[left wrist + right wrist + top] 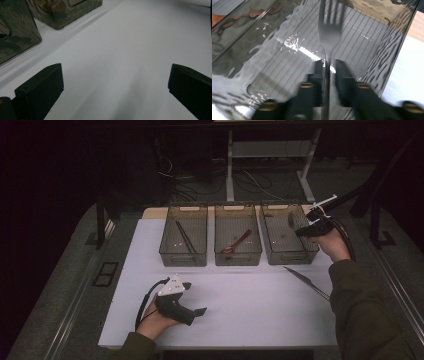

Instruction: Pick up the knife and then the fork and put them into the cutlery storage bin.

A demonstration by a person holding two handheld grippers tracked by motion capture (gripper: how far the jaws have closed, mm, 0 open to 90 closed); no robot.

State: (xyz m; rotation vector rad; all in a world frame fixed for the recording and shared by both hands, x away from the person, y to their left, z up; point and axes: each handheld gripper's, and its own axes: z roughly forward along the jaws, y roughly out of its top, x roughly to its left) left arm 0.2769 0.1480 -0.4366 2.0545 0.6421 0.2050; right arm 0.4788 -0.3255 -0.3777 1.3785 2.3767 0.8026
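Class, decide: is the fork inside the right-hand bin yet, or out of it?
Not resting inside: the fork hangs above the right-hand bin, its handle between the right gripper jaws.

This looks like a lab or recording room, not a home. A desk (240, 315) with a plain white top stands on a grey floor (60, 285), dark all around. Behind it loose cables (200, 182) lie tangled on the floor beside a white metal frame (270, 150). Three clear bins (239, 242) stand in a neat row at the desk's far edge, laid out like a test setup.
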